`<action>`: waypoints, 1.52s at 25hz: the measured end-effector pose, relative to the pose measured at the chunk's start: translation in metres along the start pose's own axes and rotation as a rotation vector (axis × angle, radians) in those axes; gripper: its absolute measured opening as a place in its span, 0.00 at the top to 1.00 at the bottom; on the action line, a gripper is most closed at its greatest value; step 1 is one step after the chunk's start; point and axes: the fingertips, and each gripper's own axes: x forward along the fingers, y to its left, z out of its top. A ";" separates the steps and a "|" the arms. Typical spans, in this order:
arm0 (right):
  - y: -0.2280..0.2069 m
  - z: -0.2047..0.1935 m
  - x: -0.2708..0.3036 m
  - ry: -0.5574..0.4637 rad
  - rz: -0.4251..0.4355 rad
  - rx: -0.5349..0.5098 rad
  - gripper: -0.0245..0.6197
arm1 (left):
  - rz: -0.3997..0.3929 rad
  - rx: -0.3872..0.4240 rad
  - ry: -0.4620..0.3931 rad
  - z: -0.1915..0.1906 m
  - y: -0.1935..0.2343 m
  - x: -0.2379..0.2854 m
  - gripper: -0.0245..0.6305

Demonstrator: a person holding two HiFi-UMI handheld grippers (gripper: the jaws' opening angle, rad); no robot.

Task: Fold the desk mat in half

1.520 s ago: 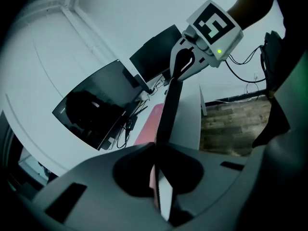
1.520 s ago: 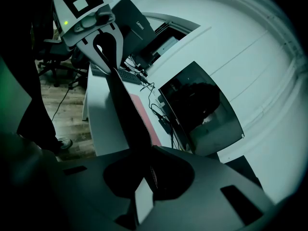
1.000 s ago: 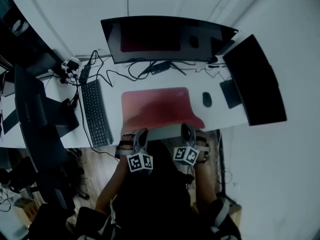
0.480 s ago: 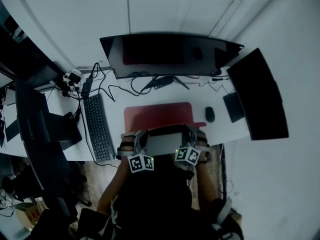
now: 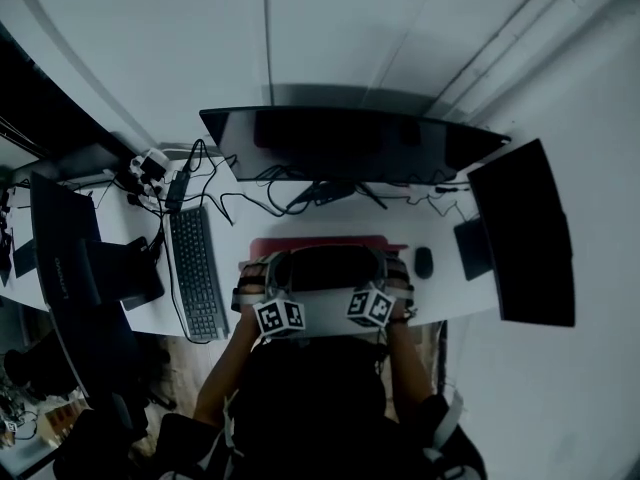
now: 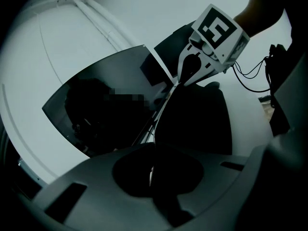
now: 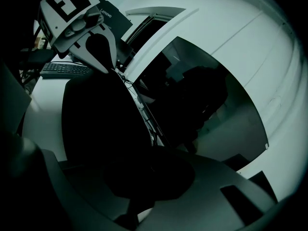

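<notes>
Your left gripper (image 5: pixel 275 261) has its fingers pinched almost closed on the desk mat's (image 5: pixel 330 266) lifted edge; your right gripper (image 5: pixel 381 259) pinches that same edge. The mat spans between them, dark underside up, above its red strip toward the counter's (image 5: pixel 440 296) back edge.

An office workstation is shown. A white table (image 5: pixel 445 293) is set against a plain wall and loaded with a wide monitor (image 5: pixel 350 143), a second monitor (image 5: pixel 525 233), a keyboard (image 5: pixel 195 273) and a mouse (image 5: pixel 424 262). Tangled cables (image 5: pixel 255 203) are spread beneath the screens.
</notes>
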 end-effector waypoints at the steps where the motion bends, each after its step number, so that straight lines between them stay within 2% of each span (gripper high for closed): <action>1: -0.002 0.002 0.007 -0.002 0.006 -0.002 0.93 | 0.003 -0.006 0.010 -0.002 0.004 0.008 0.93; 14: -0.014 0.013 0.096 -0.020 0.076 -0.023 0.93 | 0.033 -0.073 0.113 -0.026 0.033 0.092 0.93; 22: 0.006 -0.001 0.146 -0.009 0.088 -0.119 0.93 | 0.058 -0.071 0.167 -0.050 0.022 0.136 0.93; 29: 0.031 -0.020 0.179 0.023 0.154 -0.125 0.93 | 0.031 -0.022 0.222 -0.074 -0.001 0.163 0.93; 34: 0.038 -0.025 0.190 0.036 0.167 -0.110 0.93 | 0.018 -0.054 0.235 -0.082 -0.008 0.176 0.93; 38: 0.039 -0.023 0.197 0.045 0.164 -0.106 0.93 | 0.062 -0.041 0.247 -0.083 -0.002 0.182 0.90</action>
